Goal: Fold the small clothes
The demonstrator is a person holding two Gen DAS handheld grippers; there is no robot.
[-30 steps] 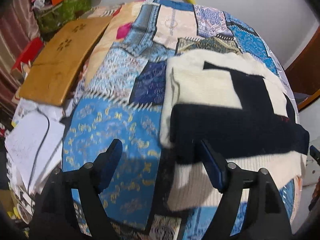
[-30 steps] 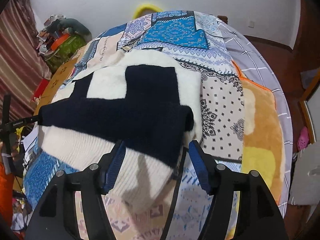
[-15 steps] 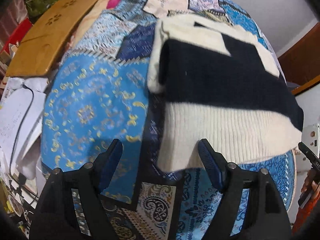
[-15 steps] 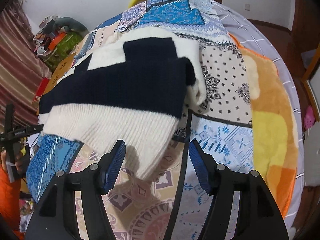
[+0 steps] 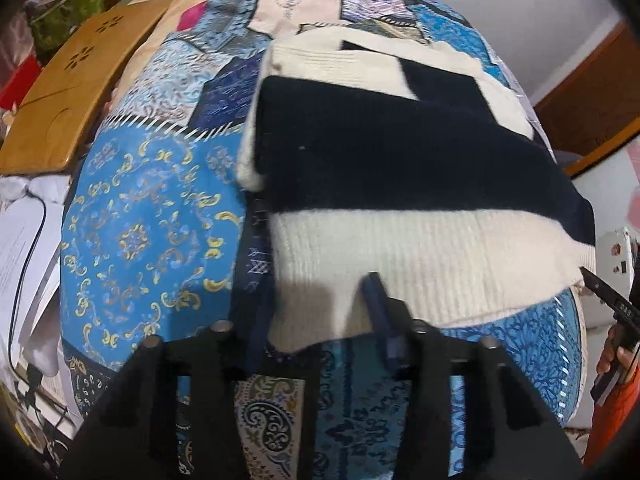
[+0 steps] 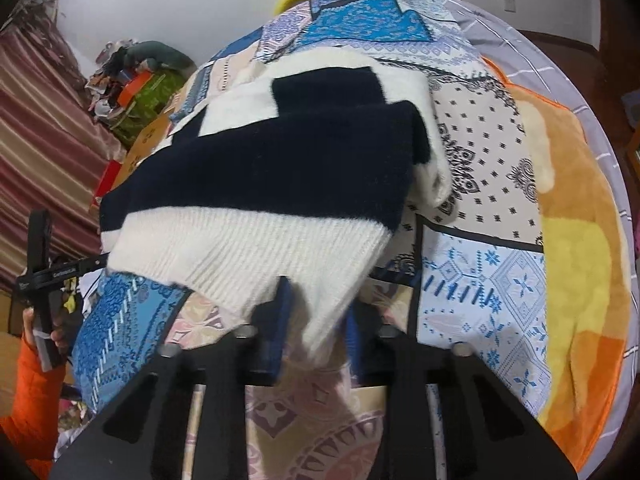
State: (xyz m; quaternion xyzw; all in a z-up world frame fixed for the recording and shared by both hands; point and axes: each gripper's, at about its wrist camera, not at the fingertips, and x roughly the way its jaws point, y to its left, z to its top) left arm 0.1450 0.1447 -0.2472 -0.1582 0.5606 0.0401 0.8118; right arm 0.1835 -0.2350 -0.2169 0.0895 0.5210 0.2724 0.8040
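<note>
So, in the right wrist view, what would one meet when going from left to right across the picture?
Striped curtain → other gripper in a hand with an orange sleeve → cream and navy sweater, its hem pinched by the right gripper → patchwork quilt → orange and yellow blanket.

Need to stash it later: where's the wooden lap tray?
Left wrist view, upper left: the wooden tray lies beside the patchwork quilt, left of the sweater.

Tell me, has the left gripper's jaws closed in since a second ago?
Yes. The left gripper has shut on the sweater at its white ribbed hem; before, its jaws stood wide apart. Against the blue-and-gold quilt patch, the left finger has moved rightward.
</note>
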